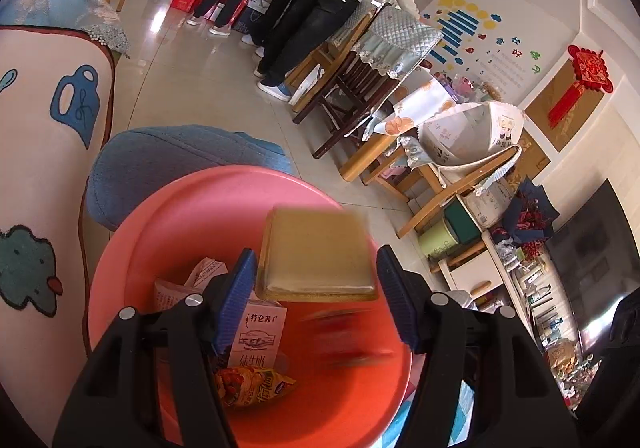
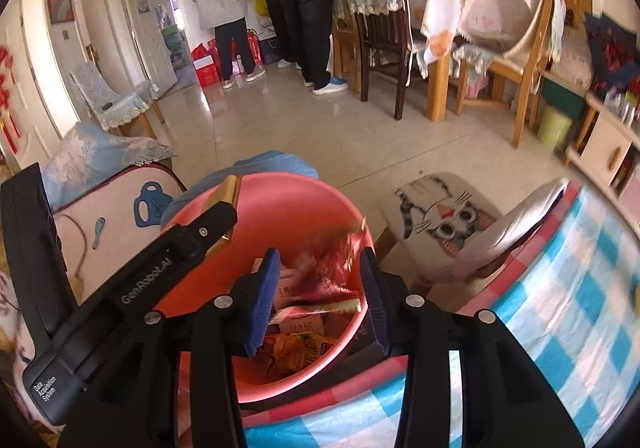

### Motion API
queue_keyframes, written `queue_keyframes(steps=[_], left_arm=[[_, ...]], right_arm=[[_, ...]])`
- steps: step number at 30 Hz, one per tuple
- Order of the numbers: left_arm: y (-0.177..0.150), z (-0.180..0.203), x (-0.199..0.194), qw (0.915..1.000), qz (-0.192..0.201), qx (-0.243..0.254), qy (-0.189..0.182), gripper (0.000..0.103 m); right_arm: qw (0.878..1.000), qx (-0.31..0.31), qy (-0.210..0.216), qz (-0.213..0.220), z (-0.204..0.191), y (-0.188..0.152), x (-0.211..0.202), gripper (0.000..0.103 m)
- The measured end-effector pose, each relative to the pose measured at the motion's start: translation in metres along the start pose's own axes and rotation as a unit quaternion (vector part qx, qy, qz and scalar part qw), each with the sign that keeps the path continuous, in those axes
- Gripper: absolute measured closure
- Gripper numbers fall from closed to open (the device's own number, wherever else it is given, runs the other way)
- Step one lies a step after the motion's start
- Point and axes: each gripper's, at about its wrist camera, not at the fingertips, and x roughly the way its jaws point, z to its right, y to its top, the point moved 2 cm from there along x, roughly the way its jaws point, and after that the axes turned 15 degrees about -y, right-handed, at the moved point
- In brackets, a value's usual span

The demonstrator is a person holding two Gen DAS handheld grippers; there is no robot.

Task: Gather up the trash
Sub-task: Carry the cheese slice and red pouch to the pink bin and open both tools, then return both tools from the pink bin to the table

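A pink bin (image 1: pixel 168 216) stands below both grippers and shows in the right wrist view (image 2: pixel 304 200) too. It holds a milk carton (image 1: pixel 260 332), a yellow snack bag (image 1: pixel 252 384) and other wrappers. My left gripper (image 1: pixel 316 300) is open above the bin. A flat tan box (image 1: pixel 316 252) hangs between its fingertips, blurred, touching neither pad. My right gripper (image 2: pixel 320 300) is open above the bin. A blurred red wrapper (image 2: pixel 340 260) is between its fingers, over the bin. The left gripper's body (image 2: pixel 160 276) shows at the left of the right wrist view.
A blue checked tablecloth (image 2: pixel 560 320) is at the lower right. A cat-print chair (image 2: pixel 448 224) stands right of the bin, a blue stool (image 1: pixel 168 156) behind it, a cushion (image 1: pixel 44 168) at the left. Several people (image 2: pixel 300 8) stand by wooden chairs and a table (image 2: pixel 436 48).
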Motion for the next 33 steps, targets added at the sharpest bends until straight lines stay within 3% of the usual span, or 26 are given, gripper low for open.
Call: queue_keyframes(steps=[2, 5, 6, 12, 18, 21, 25, 33], left_arm=[[-0.002, 0.002, 0.0, 1.0, -0.003, 0.005, -0.004, 0.032], [-0.006, 0.007, 0.001, 0.9998, -0.005, 0.018, -0.003, 0.025], [-0.006, 0.009, 0.0, 0.9997, -0.004, 0.024, -0.002, 0.022], [-0.014, 0.022, -0.002, 0.9989, 0.005, 0.047, 0.002, 0.015], [-0.024, 0.037, -0.005, 0.997, 0.014, 0.074, -0.016, 0.015], [-0.031, 0.047, -0.006, 0.9945, 0.019, 0.098, -0.029, 0.008], [-0.043, 0.062, -0.01, 0.9899, 0.027, 0.13, -0.052, 0.007], [-0.075, 0.095, -0.015, 0.9769, -0.003, 0.194, -0.089, 0.006]], right_arm=[[1.0, 0.021, -0.006, 0.003, 0.008, -0.003, -0.003, 0.044], [0.999, 0.044, -0.014, 0.014, 0.019, -0.011, -0.014, 0.035], [0.998, 0.05, -0.024, 0.018, 0.022, -0.013, -0.018, 0.027], [0.994, 0.06, -0.082, 0.033, 0.039, -0.036, -0.042, 0.015], [0.99, 0.091, -0.103, 0.029, 0.058, -0.062, -0.061, 0.015], [0.988, 0.099, -0.113, 0.024, 0.065, -0.077, -0.07, 0.014], [0.986, 0.104, -0.128, 0.019, 0.073, -0.097, -0.083, 0.014], [0.981, 0.117, -0.157, 0.016, 0.091, -0.132, -0.112, 0.014]])
